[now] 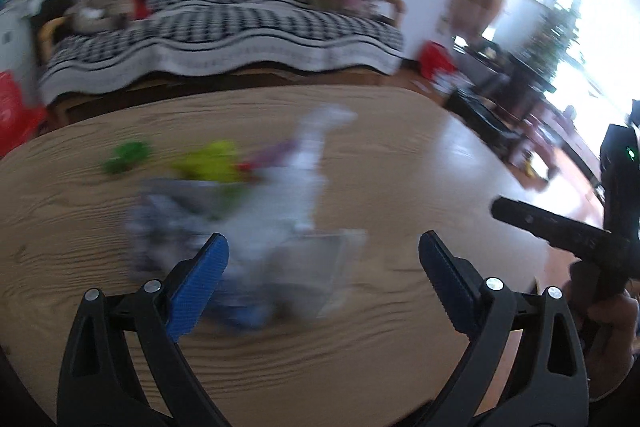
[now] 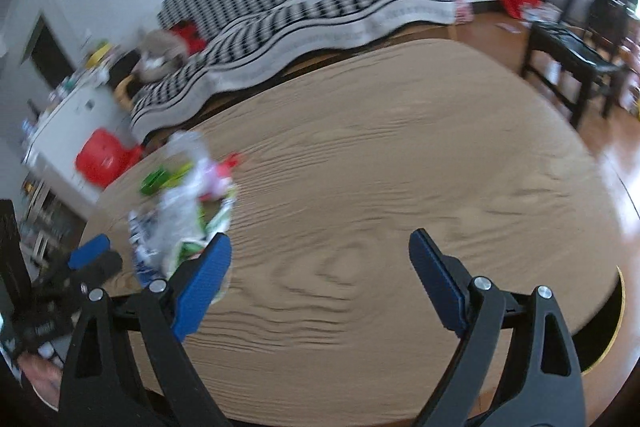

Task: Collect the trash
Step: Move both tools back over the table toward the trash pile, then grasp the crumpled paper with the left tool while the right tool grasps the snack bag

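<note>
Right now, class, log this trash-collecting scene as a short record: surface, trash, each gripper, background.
surface: wooden table
trash: blurred pile of pale plastic and wrappers, with green and yellow scraps
left gripper: open, empty, the pile just ahead of it
right gripper: open, empty, over bare wood; pile to its left
background: black-and-white patterned sofa

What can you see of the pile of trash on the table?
The pile of trash is a blurred heap of crumpled clear and white plastic, with yellow-green, red and blue-printed pieces mixed in. It lies on the wooden table, just ahead of the open left hand-held gripper. No finger touches it.
</note>
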### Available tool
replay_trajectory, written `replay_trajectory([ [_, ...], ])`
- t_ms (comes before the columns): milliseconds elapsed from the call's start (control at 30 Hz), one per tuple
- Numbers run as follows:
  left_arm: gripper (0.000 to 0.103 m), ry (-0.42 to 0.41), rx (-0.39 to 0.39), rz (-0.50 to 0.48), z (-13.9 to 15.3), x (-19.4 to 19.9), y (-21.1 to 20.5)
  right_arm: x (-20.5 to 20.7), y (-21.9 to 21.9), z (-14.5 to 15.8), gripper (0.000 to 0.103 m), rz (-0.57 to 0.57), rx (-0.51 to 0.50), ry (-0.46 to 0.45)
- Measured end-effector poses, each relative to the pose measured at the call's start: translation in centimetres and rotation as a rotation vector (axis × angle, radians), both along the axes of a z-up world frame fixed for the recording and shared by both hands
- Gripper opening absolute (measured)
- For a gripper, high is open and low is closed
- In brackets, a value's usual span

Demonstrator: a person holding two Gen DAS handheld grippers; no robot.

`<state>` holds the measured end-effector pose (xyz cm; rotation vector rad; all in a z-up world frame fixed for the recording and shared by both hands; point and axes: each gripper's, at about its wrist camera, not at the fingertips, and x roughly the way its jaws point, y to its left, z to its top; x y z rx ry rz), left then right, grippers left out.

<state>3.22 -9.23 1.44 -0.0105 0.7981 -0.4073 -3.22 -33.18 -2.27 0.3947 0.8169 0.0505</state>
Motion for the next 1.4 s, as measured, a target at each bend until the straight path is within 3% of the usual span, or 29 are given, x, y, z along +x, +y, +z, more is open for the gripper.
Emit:
replay_trajectory([
  [233, 0.093, 0.025, 0.038, 0.154, -1.8, 1.9, 9.8, 3.5, 7.4, -1.3, 0.087, 0.151, 0.041, 0.035],
  [367, 0.093, 0.069, 0.043, 0.177, -3.7, 3.2, 13.5, 4.6, 9.6, -2.4, 0.087, 0.201, 0.068, 0.061],
  [600, 0.093, 0.089, 0.06, 0.132, -6.4, 5.6, 14.2, 5.5, 11.4, -3.6, 0.087, 0.225, 0.065, 0.09],
  [900, 0.091, 0.095, 0.149, 0.079, -9.2, 7.3, 12.6, 6.8, 11.9, -4.9, 0.087, 0.257, 0.056, 0.121],
  [1200, 0.057, 0.114, 0.139, 0.054, -10.1, 7.8, 12.3, 8.3, 12.8, -6.7, 0.087, 0.29, 0.09, 0.161],
  [1333, 0.03, 0.113, 0.146, 0.04, -10.1, 7.7, 11.8, 8.5, 12.7, -7.2, 0.087, 0.298, 0.134, 0.175],
  [1400, 0.025, 0.124, 0.135, 0.034, -10.0, 7.6, 11.5, 8.4, 12.8, -7.5, 0.086, 0.315, 0.165, 0.183],
])
